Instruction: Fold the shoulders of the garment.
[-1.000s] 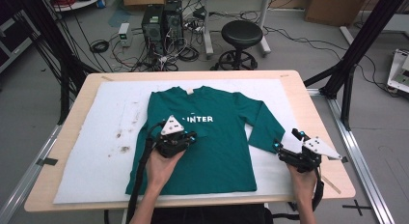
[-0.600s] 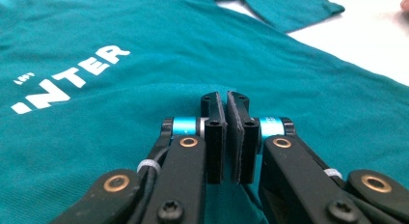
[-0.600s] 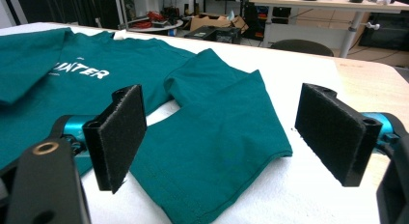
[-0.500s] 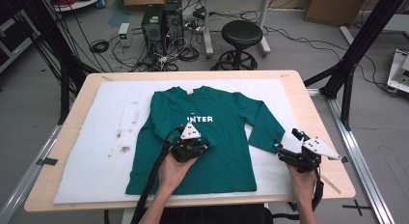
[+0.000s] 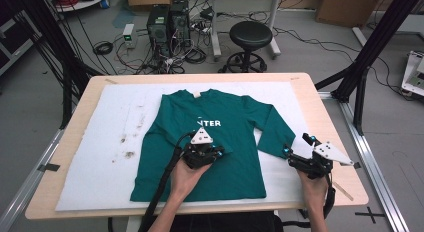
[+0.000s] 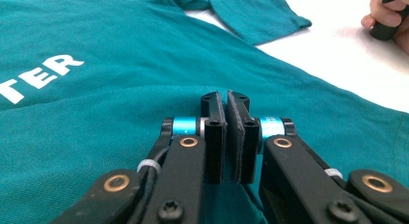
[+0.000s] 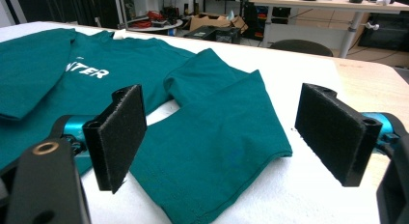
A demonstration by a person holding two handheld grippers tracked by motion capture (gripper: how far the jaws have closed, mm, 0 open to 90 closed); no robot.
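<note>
White mat on wooden table holds green shirt flat at centre, long axis hem-near to collar-far, left gripper over shirt's front clamped shut on nothing, right gripper wide open beside shirt's sleeve cuff.

Green long-sleeved shirt, white lettering on chest; lies flat at table centre, collar toward far edge, one sleeve folded across.

Overhead forward-down view; two low close views (shared shirt).
</note>
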